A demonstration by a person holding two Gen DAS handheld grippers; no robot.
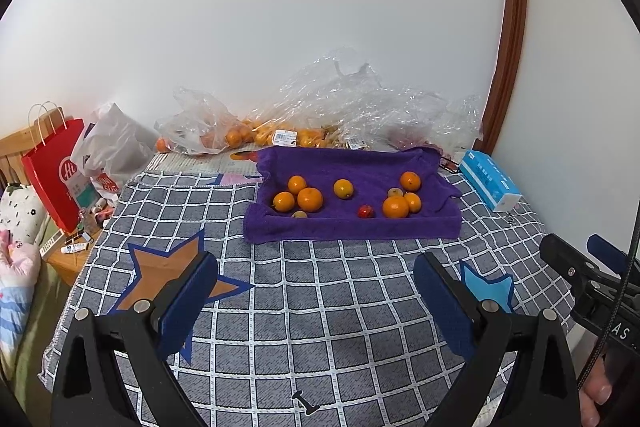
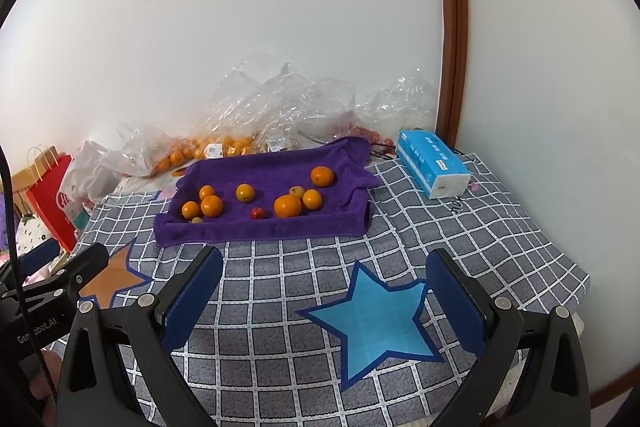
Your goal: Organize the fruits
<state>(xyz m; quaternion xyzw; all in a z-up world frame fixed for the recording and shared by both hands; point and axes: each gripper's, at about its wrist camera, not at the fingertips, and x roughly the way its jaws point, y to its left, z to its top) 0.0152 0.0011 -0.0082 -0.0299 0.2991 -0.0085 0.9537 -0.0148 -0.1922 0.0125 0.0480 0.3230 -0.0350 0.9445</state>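
Note:
A purple towel [image 1: 360, 227] [image 2: 256, 227] lies at the far side of the checked cloth. Several oranges rest on it, among them a big one [image 1: 310, 199] [image 2: 287, 206]. A small red fruit [image 1: 365, 211] [image 2: 257, 213] and small yellowish fruits [image 1: 299, 214] [image 2: 296, 191] lie among them. An orange star [image 1: 168, 267] [image 2: 112, 277] and a blue star [image 1: 490, 285] [image 2: 372, 323] are marked on the cloth in front. My left gripper [image 1: 316, 279] is open above the cloth between the stars. My right gripper [image 2: 324, 273] is open over the blue star. Both hold nothing.
Clear plastic bags [image 1: 340, 107] [image 2: 280, 99] with more oranges lie against the wall behind the towel. A blue tissue pack [image 1: 490, 185] [image 2: 434, 163] sits at the right. A red paper bag [image 1: 54, 167] [image 2: 50, 195] stands at the left edge, beside a white bag [image 1: 114, 147].

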